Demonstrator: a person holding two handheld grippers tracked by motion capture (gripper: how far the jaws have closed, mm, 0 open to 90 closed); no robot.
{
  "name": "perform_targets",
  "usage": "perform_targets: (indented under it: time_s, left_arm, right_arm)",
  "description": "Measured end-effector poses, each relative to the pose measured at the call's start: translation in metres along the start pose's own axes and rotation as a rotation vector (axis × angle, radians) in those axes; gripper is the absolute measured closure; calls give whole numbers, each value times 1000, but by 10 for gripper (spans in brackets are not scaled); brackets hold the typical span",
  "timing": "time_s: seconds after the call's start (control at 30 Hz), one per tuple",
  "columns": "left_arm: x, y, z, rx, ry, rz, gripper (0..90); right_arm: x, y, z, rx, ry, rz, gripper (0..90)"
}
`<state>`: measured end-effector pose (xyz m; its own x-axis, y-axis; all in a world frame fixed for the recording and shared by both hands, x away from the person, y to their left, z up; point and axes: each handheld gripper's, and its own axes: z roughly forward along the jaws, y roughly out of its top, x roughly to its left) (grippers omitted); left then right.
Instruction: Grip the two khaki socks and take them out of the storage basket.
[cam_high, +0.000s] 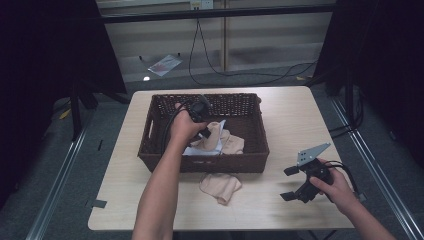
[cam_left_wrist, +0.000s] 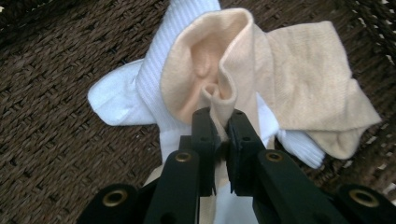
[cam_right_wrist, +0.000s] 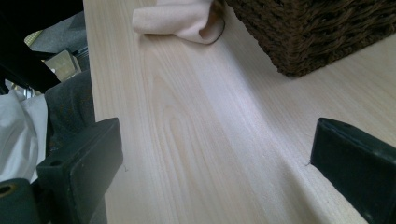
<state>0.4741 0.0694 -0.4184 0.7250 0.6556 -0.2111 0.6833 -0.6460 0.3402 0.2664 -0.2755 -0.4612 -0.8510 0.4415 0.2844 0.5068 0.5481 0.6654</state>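
Note:
A dark wicker basket (cam_high: 250, 112) stands mid-table and holds a beige sock (cam_left_wrist: 289, 74) lying over white socks (cam_left_wrist: 116, 100). My left gripper (cam_left_wrist: 223, 123) reaches down into the basket and is shut on a pinched fold of the beige sock's cuff (cam_high: 216, 131). A second beige sock (cam_high: 220, 186) lies flat on the table just in front of the basket; the right gripper view has it (cam_right_wrist: 177, 18) near the basket's corner (cam_right_wrist: 317, 37). Over the table at the front right, my right gripper (cam_high: 292, 184) stands open, nothing between its jaws.
The light wooden table (cam_high: 290, 120) has bare surface left and right of the basket. Its front edge lies close to the loose sock. Beyond the far edge, cables (cam_high: 240, 75) run across the floor, and dark stands flank both sides.

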Motion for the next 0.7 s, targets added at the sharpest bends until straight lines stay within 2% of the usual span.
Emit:
perform_targets:
  time_s: [0.27,0.33,0.47,0.53,0.63,0.7]
  left_arm:
    - [-7,-2,-20,13,-28,31,833]
    - [-10,-3,-26,6,-35,22,833]
    - [-15,-4,-39,38,-53,34,833]
    - [-18,-4,-45,21,-61,28,833]
    - [-21,-4,-54,29,-62,35,833]
    - [-23,-4,-61,17,-66,30,833]
  right_arm:
    - [0,0,0,1,-1,-1,16]
    - [0,0,0,1,-1,-1,16]
    - [0,0,0,2,0,-2,17]
    - [0,0,1,8,-4,-4,16]
    - [0,0,1,14,-1,1,16]
    - [0,0,1,13,-2,-1,16]
